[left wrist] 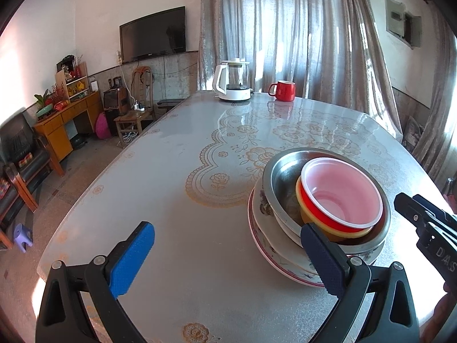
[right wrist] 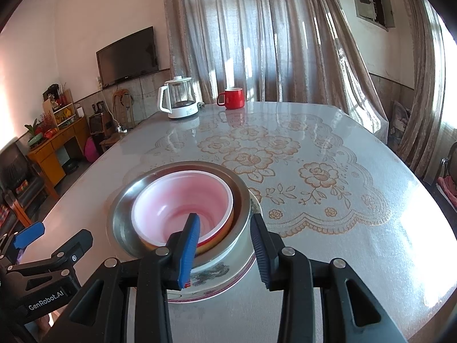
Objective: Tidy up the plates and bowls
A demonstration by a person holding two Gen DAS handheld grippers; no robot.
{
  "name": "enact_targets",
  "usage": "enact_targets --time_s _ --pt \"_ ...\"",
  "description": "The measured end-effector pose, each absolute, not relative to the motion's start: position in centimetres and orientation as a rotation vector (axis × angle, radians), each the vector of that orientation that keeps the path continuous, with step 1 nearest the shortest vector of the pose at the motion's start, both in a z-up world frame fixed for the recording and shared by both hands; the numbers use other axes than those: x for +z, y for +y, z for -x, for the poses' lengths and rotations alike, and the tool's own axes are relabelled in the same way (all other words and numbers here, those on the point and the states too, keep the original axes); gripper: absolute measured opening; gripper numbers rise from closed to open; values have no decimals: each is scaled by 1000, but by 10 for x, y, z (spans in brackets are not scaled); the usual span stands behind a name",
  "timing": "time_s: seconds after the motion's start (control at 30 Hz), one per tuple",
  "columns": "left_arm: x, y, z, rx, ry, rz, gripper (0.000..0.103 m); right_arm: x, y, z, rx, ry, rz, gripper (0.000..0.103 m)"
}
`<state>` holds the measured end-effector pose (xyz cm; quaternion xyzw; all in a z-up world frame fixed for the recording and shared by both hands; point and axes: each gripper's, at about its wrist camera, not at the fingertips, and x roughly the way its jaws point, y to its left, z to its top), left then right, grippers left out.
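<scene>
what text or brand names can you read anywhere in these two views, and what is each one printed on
"GenRobot.AI": white print on the black body of the left gripper, seen in the right wrist view.
"DAS": cut off at the frame edge, on the body of the right gripper, seen in the left wrist view.
TV: small mark on the lower bezel, too small to read.
Kettle: marks on its base, too blurred to read.

Bare table (left wrist: pixel 177 188) left of dish stack (left wrist: pixel 274 245) — kettle (left wrist: pixel 232 81), mug (left wrist: pixel 282 90) far-side.

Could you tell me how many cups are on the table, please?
1: a red cup at the far end of the table, right of the kettle.
</scene>
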<state>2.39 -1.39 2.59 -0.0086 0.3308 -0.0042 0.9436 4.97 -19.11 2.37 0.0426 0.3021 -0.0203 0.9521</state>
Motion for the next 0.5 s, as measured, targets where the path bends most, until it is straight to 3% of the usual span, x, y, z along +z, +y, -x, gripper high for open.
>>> enact_targets --time_s 0.5 --pt "24 -14 -27 0 685 20 103 24 -191 -54 -37 613 -87 36"
